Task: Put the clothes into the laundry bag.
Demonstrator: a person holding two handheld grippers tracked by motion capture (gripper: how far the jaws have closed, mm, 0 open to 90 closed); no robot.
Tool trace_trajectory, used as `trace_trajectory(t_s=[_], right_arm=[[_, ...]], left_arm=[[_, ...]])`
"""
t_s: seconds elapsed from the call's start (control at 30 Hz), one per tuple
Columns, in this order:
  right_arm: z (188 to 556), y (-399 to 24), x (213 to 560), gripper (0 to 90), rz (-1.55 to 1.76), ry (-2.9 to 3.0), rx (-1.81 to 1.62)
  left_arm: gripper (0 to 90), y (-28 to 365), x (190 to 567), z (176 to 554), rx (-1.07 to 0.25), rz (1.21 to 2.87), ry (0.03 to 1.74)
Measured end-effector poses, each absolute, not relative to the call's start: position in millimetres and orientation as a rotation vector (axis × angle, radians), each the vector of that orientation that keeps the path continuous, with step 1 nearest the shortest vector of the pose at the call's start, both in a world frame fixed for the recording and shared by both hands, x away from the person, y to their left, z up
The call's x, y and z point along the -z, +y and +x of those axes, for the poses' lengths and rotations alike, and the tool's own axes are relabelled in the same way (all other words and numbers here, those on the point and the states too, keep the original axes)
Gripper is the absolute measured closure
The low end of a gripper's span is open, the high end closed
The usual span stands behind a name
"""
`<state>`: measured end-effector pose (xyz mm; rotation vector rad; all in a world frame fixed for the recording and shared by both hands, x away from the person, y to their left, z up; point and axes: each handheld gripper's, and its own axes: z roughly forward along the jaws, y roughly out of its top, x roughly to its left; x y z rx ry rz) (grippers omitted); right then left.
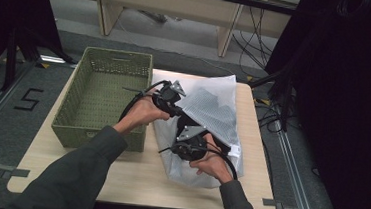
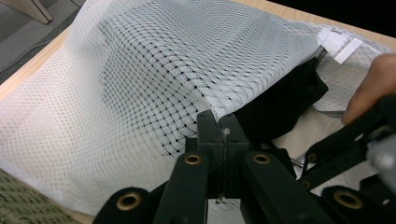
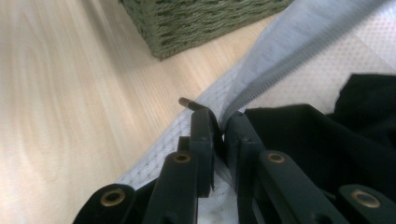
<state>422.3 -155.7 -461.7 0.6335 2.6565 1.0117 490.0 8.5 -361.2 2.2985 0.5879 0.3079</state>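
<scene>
Forearms enter over the desk's (image 1: 117, 179) near edge. At its left edge stands an empty green woven basket (image 1: 103, 98). Beside it the left gripper (image 2: 219, 128) is clamped on the mesh laundry bag's (image 1: 213, 106) opening edge. Toward the right edge, the right gripper (image 3: 219, 123) pinches the zipper hem above the black garment (image 3: 299, 135). Uneven pulling could tear mesh or slip the hem free

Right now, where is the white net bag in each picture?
High view: white net bag right of centre on the table, beside the green basket.
Left gripper view: it covers the upper middle.
Right gripper view: its edge crosses the upper right.
Shared landmark: the green basket.
</scene>
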Motion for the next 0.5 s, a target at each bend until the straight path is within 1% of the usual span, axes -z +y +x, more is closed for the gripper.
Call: trace_trajectory(t_s=[0.13,0.17,0.2,0.27,0.37,0.4,0.43,0.5], right_arm=[[423,-173,458,82.5,0.708,2.670,-1.057],[423,-176,460,84.7,0.711,2.652,-1.076],[423,-178,461,88.9,0.721,2.652,-1.078],[423,-182,460,90.0,0.727,2.659,-1.039],[426,-179,460,90.0,0.717,2.631,-1.076],[426,-178,460,88.4,0.700,2.628,-1.076],[426,-176,459,81.3,0.695,2.633,-1.090],[427,-172,460,75.4,0.681,2.638,-1.136]], left_arm=[[89.2,9,362,490,-0.310,2.284,0.612],[89.2,9,362,490,-0.309,2.283,0.612],[89.2,9,362,491,-0.306,2.282,0.609],[89.1,8,362,491,-0.306,2.285,0.609],[89.1,8,362,491,-0.306,2.296,0.600],[89.1,8,362,491,-0.301,2.295,0.606],[89.1,8,362,491,-0.301,2.292,0.604],[89.1,8,361,492,-0.299,2.304,0.590]])
